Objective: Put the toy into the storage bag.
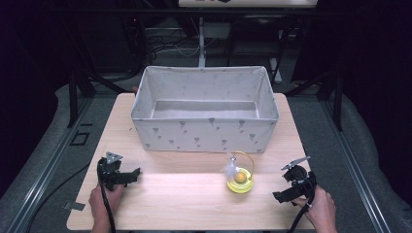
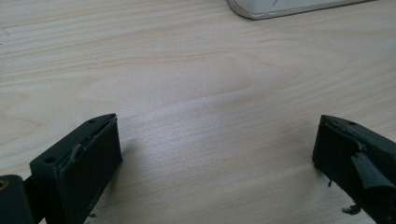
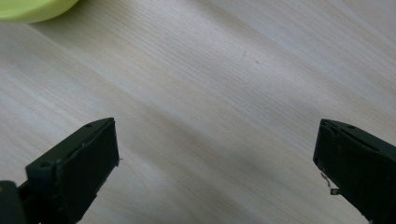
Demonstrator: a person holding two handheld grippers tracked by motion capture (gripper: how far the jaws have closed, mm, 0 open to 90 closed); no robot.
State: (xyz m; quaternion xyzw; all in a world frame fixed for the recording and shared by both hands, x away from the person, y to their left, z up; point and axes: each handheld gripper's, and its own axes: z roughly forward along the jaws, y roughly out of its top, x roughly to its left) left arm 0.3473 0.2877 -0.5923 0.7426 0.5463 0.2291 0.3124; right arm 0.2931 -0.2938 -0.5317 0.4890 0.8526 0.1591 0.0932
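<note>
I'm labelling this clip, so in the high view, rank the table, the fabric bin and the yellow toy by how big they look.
1. Table, largest.
2. Fabric bin, covering much of the table's far half.
3. Yellow toy, clearly smallest.

Grey fabric box (image 1: 204, 133) open-topped at table's far middle, yellow dish toy (image 1: 240, 182) just before it
</note>
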